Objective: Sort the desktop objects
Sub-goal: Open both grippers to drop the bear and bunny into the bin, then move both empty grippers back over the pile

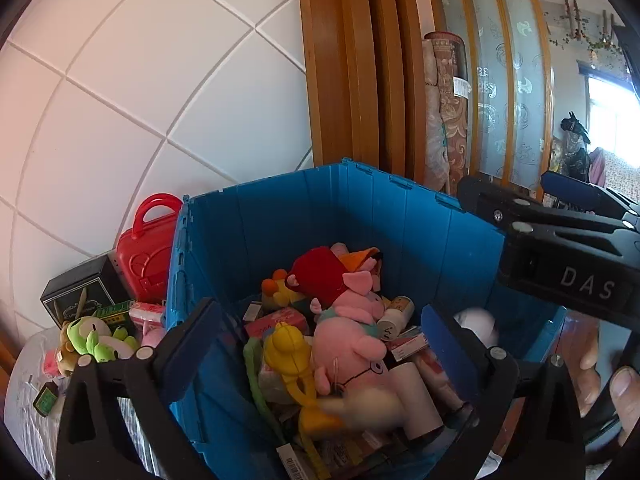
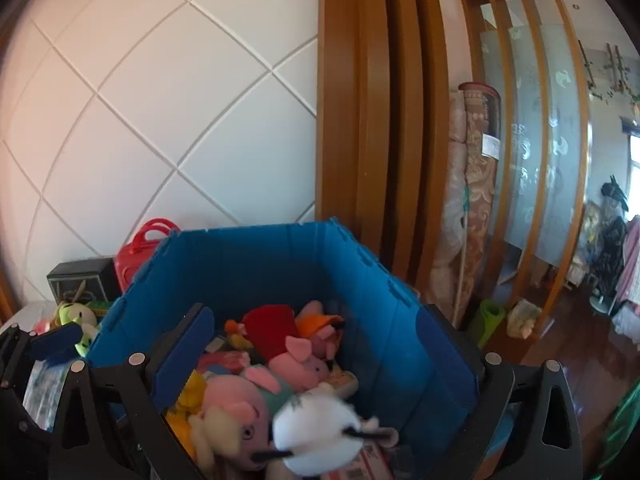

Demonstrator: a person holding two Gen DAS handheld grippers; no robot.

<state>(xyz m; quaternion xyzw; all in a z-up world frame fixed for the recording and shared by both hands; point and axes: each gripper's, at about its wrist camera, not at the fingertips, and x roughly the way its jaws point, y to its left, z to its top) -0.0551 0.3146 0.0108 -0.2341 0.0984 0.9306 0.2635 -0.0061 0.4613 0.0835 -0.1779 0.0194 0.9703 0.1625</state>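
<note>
- On the table at far left, the green frog toy [image 1: 90, 338] and small boxes [image 1: 116, 312] wait beside the blue crate [image 1: 280, 208].
- Our left tongs [image 1: 326, 334] gape wide, empty, nearer those leftovers.
- Our right tongs [image 2: 316, 364] also gape empty; a blurred white plush [image 2: 320, 428] sits just below them in the crate.

**Toys piled in the blue crate, a few left beside it**

The open blue crate [image 1: 280, 216] holds a jumble. A large pink pig plush [image 1: 352, 344] lies on top near the middle, a red-clad pink pig [image 1: 340, 284] behind it toward the crate's far wall. A yellow plastic toy [image 1: 290, 356] rests against the big pig's left side. A blurred white plush [image 2: 320, 432] sits at the crate's near edge. Outside the crate's left wall stand a red toy case [image 1: 146, 248], a black box [image 1: 80, 288] and a green frog plush [image 1: 96, 338].
</note>
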